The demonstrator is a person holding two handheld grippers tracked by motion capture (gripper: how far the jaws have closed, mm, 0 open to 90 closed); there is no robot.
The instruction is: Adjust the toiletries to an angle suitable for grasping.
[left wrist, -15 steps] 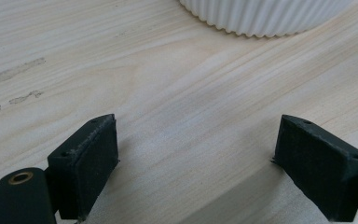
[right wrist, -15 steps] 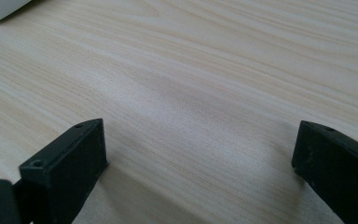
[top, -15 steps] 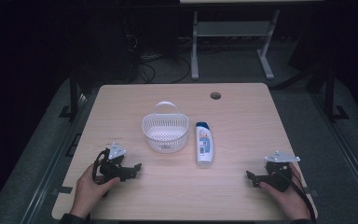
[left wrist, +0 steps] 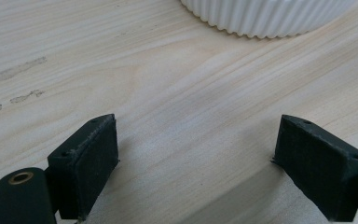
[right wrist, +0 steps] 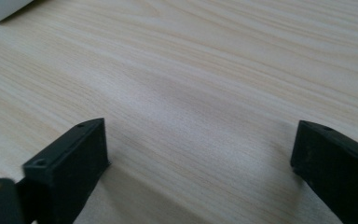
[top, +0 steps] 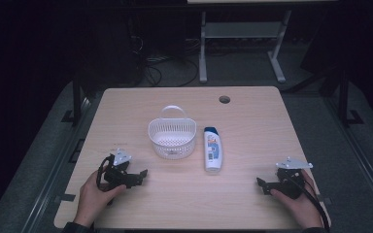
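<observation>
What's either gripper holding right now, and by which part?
Nothing. The left gripper and right gripper both rest open on the table, with bare wood between their jaws. The basket and bottle lie untouched.

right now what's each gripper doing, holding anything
left gripper: open, holding nothing, resting on the table
right gripper: open, holding nothing, resting on the table

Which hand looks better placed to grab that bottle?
Probably right: the bottle lies right of the basket, with bare table between it and the open right gripper. The left gripper faces the basket.
</observation>
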